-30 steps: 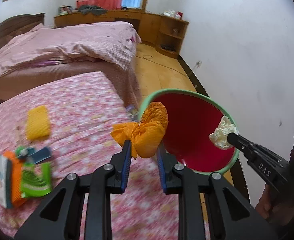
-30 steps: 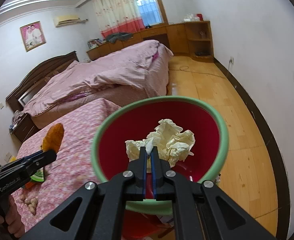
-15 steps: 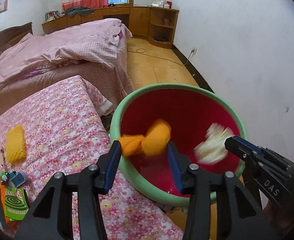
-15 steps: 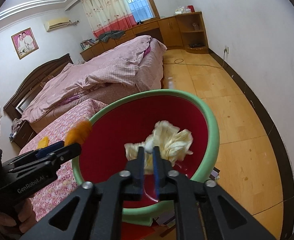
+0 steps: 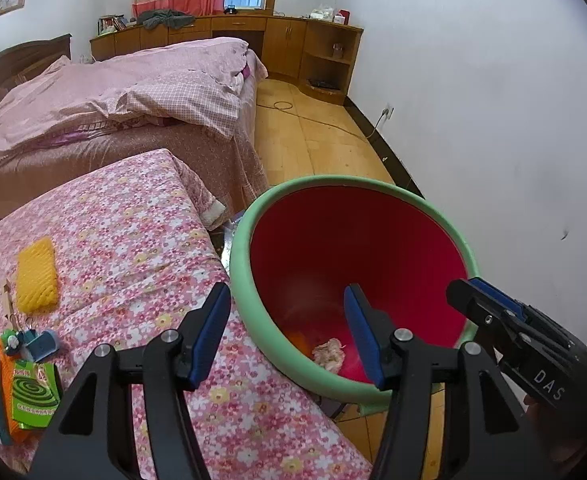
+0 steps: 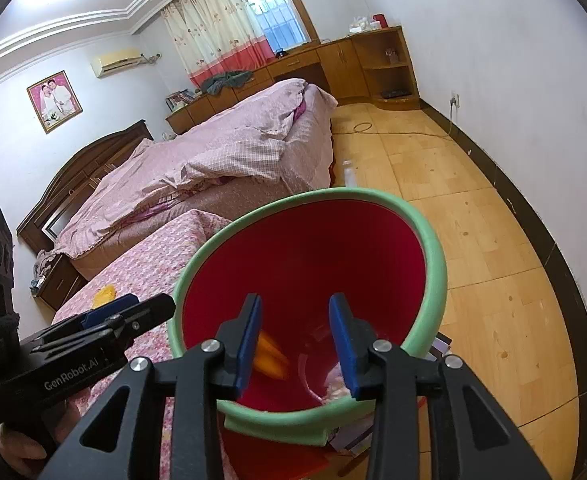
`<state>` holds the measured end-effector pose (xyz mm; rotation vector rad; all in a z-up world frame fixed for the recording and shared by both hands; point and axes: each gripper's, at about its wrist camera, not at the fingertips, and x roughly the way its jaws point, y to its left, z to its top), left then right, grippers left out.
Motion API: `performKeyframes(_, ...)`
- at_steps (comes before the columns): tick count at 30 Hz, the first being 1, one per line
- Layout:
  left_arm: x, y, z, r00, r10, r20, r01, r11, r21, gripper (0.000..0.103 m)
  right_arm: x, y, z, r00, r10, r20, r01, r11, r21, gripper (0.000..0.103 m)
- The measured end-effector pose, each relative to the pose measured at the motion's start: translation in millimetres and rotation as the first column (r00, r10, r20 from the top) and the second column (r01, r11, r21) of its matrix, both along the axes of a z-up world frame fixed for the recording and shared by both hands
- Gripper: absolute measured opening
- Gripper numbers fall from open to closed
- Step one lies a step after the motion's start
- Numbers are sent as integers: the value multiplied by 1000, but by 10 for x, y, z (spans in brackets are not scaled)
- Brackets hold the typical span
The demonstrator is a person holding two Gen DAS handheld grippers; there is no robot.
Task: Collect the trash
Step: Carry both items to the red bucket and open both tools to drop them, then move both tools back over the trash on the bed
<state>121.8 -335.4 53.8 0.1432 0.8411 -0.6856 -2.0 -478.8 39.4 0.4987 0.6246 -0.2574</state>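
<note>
A red bin with a green rim [image 5: 253,216] [image 6: 433,248] stands beside the flowered table. My left gripper [image 5: 287,334] is open and empty over the bin's near rim. My right gripper [image 6: 295,340] is open and empty above the bin's mouth; it also shows at the right of the left wrist view [image 5: 481,296]. A crumpled white tissue [image 5: 329,354] and an orange net bag [image 6: 271,354] lie at the bottom of the bin. The left gripper shows at the left of the right wrist view [image 6: 133,312].
On the pink flowered cloth [image 5: 133,240] lie a yellow sponge [image 5: 37,276], a green packet [image 5: 35,394] and small blue items [image 5: 41,344]. A bed with a pink quilt [image 5: 133,84] stands behind. Wooden floor [image 6: 473,220] runs along the white wall.
Both grippers opened. The orange net bag left my left gripper and the white tissue left my right gripper; both fell into the red bin. Both grippers moved in over the bin.
</note>
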Motion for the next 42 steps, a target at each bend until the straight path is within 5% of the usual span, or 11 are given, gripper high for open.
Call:
performKeyframes(19, -217, 1082, 276, 985, 171, 16, -170, 984, -54, 59, -159, 625, 301, 996, 74, 45, -75, 997, 23, 49)
performKeyframes(42, -130, 2722, 316, 890, 455, 41, -451, 889, -76, 59, 221, 1733, 318, 967, 253, -14, -253, 967, -5, 56)
